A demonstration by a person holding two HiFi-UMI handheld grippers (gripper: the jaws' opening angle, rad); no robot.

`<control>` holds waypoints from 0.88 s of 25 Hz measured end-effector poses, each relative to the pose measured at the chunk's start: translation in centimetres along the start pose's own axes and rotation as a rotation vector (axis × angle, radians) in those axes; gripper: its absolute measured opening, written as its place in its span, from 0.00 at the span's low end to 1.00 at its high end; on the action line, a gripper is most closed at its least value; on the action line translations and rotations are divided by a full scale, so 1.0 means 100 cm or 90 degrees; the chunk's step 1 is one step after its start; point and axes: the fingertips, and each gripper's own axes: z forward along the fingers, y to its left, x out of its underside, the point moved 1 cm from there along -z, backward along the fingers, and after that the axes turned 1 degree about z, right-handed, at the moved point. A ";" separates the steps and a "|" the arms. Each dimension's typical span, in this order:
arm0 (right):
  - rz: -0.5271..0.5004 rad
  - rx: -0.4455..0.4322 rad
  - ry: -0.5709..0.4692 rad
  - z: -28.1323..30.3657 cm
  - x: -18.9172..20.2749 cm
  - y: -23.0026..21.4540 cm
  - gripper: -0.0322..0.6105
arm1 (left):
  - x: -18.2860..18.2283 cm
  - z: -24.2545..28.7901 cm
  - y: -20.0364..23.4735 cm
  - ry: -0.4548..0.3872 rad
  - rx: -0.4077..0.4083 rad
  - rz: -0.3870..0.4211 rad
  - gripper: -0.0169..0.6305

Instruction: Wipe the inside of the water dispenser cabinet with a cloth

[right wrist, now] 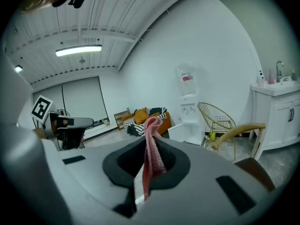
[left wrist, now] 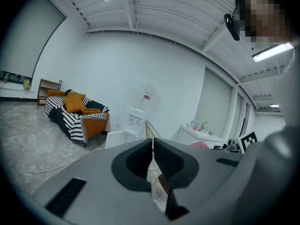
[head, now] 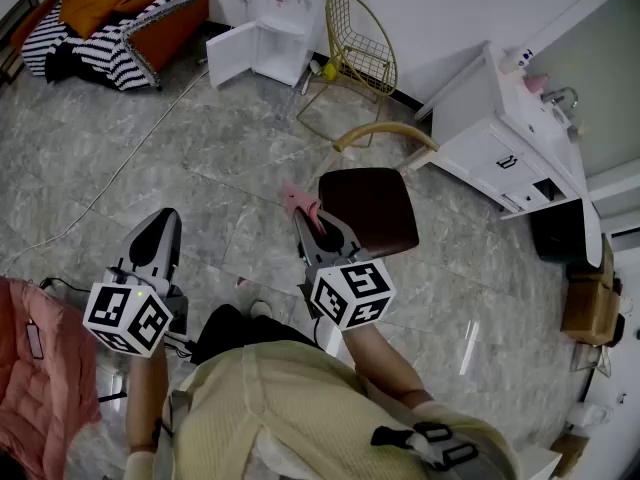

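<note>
Between the right gripper [right wrist: 149,144] jaws: pink cloth [right wrist: 152,128], clamped, its top edge standing above the tips. Left gripper [left wrist: 153,143] jaws pressed together, nothing in them. Below both, grey marble floor [head: 200,168]; brown-seated chair [head: 372,210] just ahead. Water dispenser [head: 282,18] well apart at the far wall, its cabinet door [head: 232,56] open, between striped sofa [head: 100,23] and wire chair [head: 362,53].
</note>
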 end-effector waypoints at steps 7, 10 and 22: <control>0.021 0.019 -0.004 0.024 -0.005 -0.012 0.09 | 0.001 0.027 0.030 0.002 0.006 -0.015 0.06; 0.025 0.031 0.006 0.046 -0.005 -0.016 0.09 | -0.002 0.049 0.050 0.006 0.014 -0.011 0.06; 0.047 0.093 0.009 0.206 -0.054 -0.017 0.09 | -0.048 0.162 0.168 0.058 0.098 0.012 0.06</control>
